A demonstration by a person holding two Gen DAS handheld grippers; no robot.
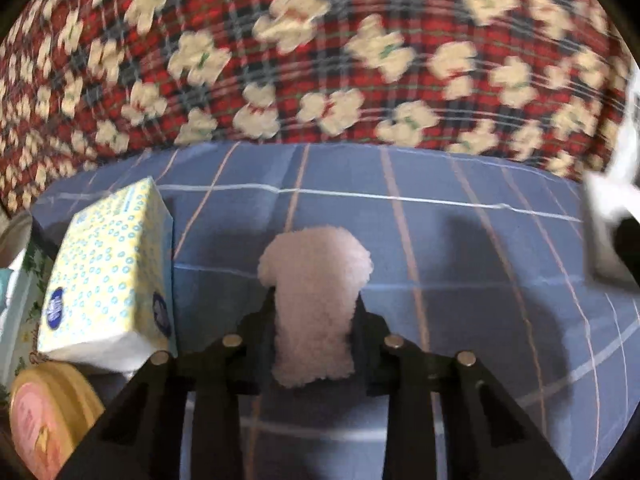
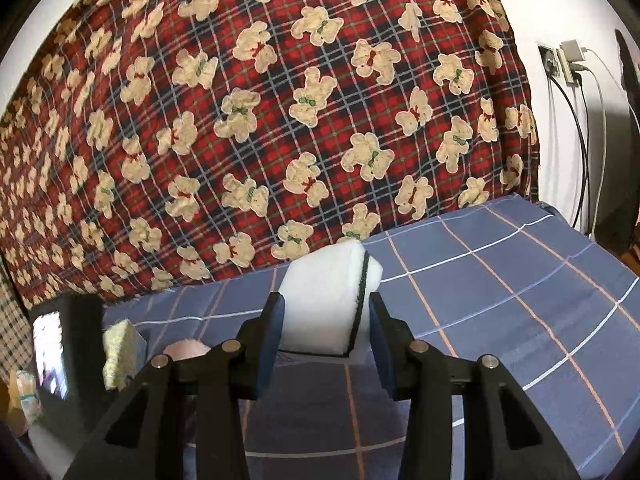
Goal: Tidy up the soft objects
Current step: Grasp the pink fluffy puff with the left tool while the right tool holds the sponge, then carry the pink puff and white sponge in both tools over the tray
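A pink fluffy soft pad (image 1: 316, 280) stands squeezed between the black fingers of my left gripper (image 1: 316, 298), which is shut on it just above the blue checked sheet (image 1: 460, 260). The pad bulges wider above the fingertips. In the right wrist view the same pink pad (image 2: 186, 350) peeks out low at the left. My right gripper (image 2: 325, 300) is shut on a white sponge block (image 2: 320, 304) with a dark scouring strip on its right side, held above the sheet (image 2: 500, 300).
A yellow dotted tissue pack (image 1: 108, 272) lies left of the pink pad, with a round yellow-pink tin (image 1: 44, 412) below it. A red plaid bear blanket (image 2: 280, 120) rises behind the sheet. A wall socket with cables (image 2: 568, 68) is at the right. A blurred white thing (image 1: 608, 216) is at the right edge.
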